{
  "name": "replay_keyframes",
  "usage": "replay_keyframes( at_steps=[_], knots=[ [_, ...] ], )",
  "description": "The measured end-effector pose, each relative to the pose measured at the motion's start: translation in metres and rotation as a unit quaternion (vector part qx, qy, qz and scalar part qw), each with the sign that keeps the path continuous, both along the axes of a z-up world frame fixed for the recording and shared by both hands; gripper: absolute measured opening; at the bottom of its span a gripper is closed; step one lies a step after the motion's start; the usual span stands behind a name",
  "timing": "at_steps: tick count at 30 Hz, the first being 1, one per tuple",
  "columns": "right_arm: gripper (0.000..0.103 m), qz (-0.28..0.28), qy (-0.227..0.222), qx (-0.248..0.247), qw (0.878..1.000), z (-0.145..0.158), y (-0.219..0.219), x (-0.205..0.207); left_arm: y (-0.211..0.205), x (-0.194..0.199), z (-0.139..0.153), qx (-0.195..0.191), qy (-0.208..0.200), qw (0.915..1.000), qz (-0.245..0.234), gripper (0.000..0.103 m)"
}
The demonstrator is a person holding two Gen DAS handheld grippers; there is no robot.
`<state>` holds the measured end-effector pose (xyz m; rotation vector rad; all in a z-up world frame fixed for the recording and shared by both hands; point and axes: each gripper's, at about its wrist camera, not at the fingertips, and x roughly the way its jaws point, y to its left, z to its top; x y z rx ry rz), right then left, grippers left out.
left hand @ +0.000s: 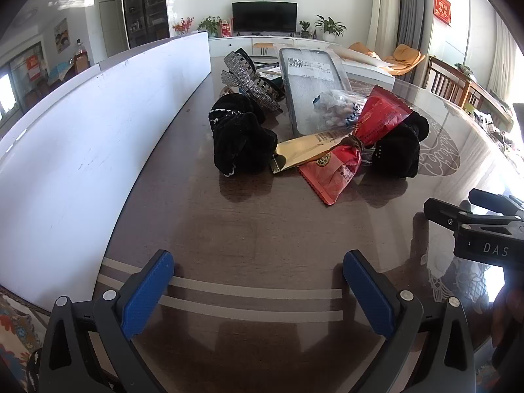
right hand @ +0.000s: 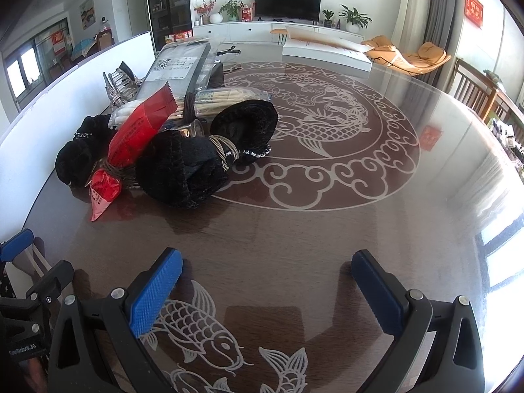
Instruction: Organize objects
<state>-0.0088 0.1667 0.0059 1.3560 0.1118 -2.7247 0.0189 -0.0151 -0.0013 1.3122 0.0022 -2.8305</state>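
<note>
Two wide-open, empty grippers, left gripper and right gripper, hover over the dark glossy table; sorting looks unstarted, and the next move calls for reaching the jumbled pile, nearest the black velvet pouch.

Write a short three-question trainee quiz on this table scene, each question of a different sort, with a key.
1. True or false: the left gripper is shut on a packet.
2. Multiple choice: the red packet is bound at its middle with A) tape, B) a coil of elastic bands, C) a metal clip.
3. Fill in: the black velvet bundle lies on the rim of the round ____ pattern on the table.

Key: 1 false, both it and the right gripper stand open over bare table. 2 B. 3 fish.
</note>
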Motion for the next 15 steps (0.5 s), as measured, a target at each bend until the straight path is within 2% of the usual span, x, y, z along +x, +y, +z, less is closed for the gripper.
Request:
replay_keyframes(
  at_steps=[15],
  knots=[
    [0.103, 0.0, -0.002, -0.004, 1.0, -0.0003, 0.0008, 0.0002, 0.0, 0.0016, 0.0001, 0.0, 0.004, 1.0, -0.002, 0.103]
  ],
)
